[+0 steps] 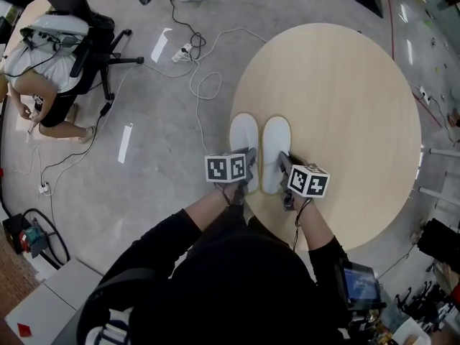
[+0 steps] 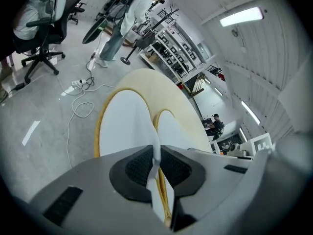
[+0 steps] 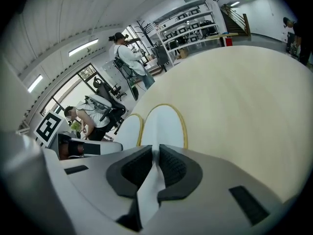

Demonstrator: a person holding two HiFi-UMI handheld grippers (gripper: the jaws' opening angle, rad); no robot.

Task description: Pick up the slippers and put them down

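Observation:
Two white slippers with yellow-edged soles lie side by side, toes pointing away from me, at the near left edge of a round wooden table (image 1: pixel 345 85). My left gripper (image 1: pixel 242 180) is shut on the heel end of the left slipper (image 1: pixel 243 136) (image 2: pixel 124 124); the white fabric is pinched between its black pads (image 2: pixel 139 168). My right gripper (image 1: pixel 286 185) is shut on the heel end of the right slipper (image 1: pixel 275 146) (image 3: pixel 164 124) in the same way, its pads (image 3: pixel 171 168) pressing the fabric. Both slippers look flat on the tabletop.
A power strip (image 1: pixel 181 52) and white cables (image 1: pixel 205 85) trail over the grey floor left of the table. A seated person (image 1: pixel 43 85) and an office chair (image 1: pixel 93 42) are at the far left. Shelving (image 3: pixel 190 28) and a standing person (image 3: pixel 128 58) are in the background.

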